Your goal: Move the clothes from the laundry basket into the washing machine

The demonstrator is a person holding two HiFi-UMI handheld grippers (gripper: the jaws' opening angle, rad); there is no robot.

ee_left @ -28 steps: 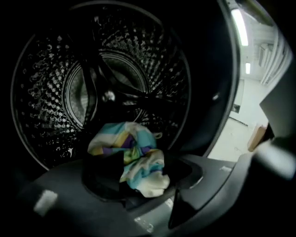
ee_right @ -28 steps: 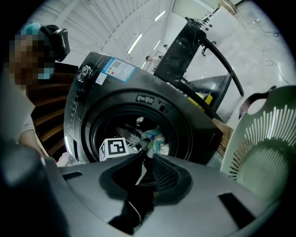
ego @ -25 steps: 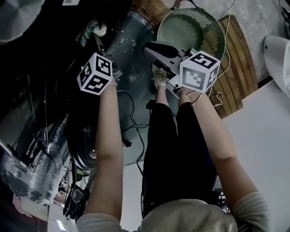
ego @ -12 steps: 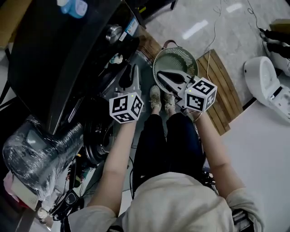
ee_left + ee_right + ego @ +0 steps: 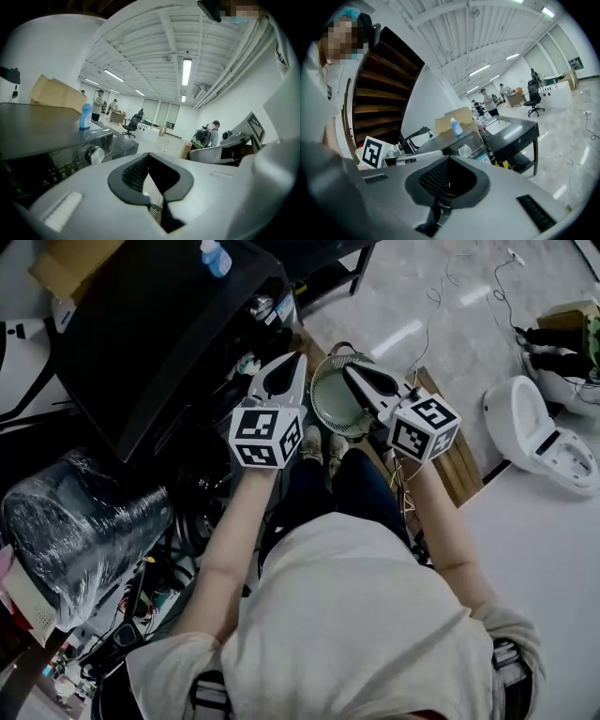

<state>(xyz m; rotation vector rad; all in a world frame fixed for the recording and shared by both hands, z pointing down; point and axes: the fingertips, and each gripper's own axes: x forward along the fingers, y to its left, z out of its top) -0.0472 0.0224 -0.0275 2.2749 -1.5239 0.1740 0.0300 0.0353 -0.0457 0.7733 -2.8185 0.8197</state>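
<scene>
Black washing machine (image 5: pixel 159 343) fills upper-left of head view, top dark & flat. Its control knob (image 5: pixel 95 154) shows on the front panel in L gripper view. Person stands just beside it, pale shirt (image 5: pixel 356 615) low in centre, both forearms stretched fwd. Plastic-wrapped bundle (image 5: pixel 75 521) sits at left, below the machine. Wooden slat board (image 5: pixel 452 460) lies on floor to the right of person's legs, w/ a white appliance (image 5: pixel 539 432) further right, well apart.

Laundry basket (image 5: pixel 333 399), round & green, rests on floor just past person's shoes (image 5: pixel 314 442), ribbed inside showing. In head view it lies btwn & beneath the two gripper noses.

Cardboard box (image 5: pixel 64 266) sits at machine's far edge.

L gripper (image 5: pixel 298 360) is up nr the machine's front edge, pointing roughly level. Its jaws have just been closing & now meet, nothing btwn them. R gripper (image 5: pixel 352 371) is up over basket's right side, jaws pressed together too, holding nothing.

Small blue bottle (image 5: pixel 214 257) stands on machine top.
</scene>
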